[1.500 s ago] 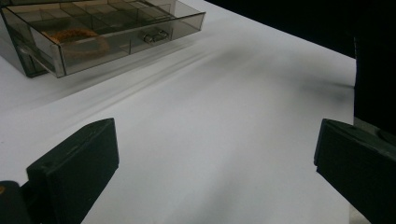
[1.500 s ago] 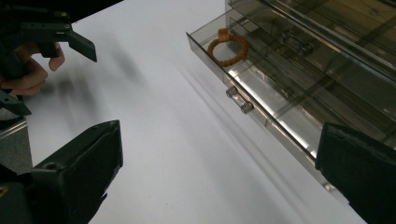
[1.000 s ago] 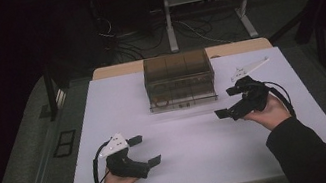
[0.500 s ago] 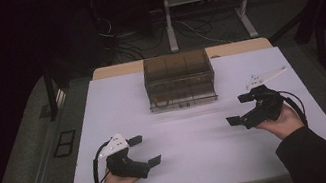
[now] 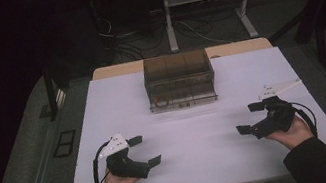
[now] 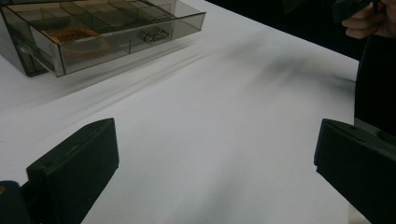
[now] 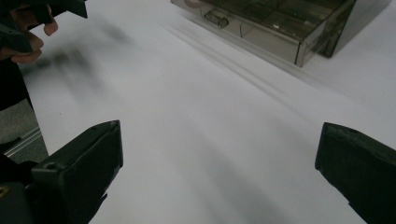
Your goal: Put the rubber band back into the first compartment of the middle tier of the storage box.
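High view: a white counter [image 5: 200, 141] carries a smoky clear box [image 5: 179, 79] at its far middle, its lower drawer [image 5: 182, 99] pulled out a little toward the near side. The left tool [image 5: 142, 151] sits at the near left, held in a hand, jaws spread wide and empty, with a cable looping behind it. The right tool [image 5: 249, 118] sits at the near right, just as wide apart and holding nothing — a white plate rides on its far side. Both are well apart from the box, with bare counter between them.

Left gripper view: two black jaws rise at the bottom corners, far apart, with only white counter [image 6: 224, 140] between. The box [image 6: 93, 32] lies far left; a ring-like brown thing [image 6: 77, 37] rests in its open drawer [image 6: 126, 39]. The other hand [image 6: 369, 21] shows at the far right.

Right gripper view: the jaws again stand wide, nothing between them but counter [image 7: 196, 130]. The box [image 7: 280, 23] is at the far right — the other hand [image 7: 23, 32] at the far left.
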Tool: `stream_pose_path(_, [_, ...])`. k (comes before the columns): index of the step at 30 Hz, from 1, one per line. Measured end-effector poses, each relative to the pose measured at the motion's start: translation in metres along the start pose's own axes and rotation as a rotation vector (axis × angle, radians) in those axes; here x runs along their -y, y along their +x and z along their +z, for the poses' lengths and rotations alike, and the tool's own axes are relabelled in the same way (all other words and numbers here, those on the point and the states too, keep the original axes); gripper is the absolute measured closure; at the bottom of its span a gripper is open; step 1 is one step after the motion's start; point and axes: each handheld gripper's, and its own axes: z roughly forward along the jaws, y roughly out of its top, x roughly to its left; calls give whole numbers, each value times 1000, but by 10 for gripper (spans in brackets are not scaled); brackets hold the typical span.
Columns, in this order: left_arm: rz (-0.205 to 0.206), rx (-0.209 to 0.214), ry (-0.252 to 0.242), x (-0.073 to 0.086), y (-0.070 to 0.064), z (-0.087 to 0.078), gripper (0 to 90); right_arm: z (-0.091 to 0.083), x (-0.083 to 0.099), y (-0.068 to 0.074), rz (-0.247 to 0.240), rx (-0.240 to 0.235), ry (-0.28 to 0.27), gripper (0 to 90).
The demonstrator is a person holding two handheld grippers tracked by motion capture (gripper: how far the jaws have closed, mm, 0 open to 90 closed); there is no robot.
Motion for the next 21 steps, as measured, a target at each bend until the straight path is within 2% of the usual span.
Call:
stream_pose_path(6, [-1,-2,1,0,0,1,0,-2,20,-3,15,11,-5,2])
stream_pose_path(13, [-2,-2,3,1,0,1,0,-5,42,-6,62,23,-23,2])
stream_pose_path(21, [-2,-4,6,1,0,1,0,-9,56,-7,85,35,-33,2])
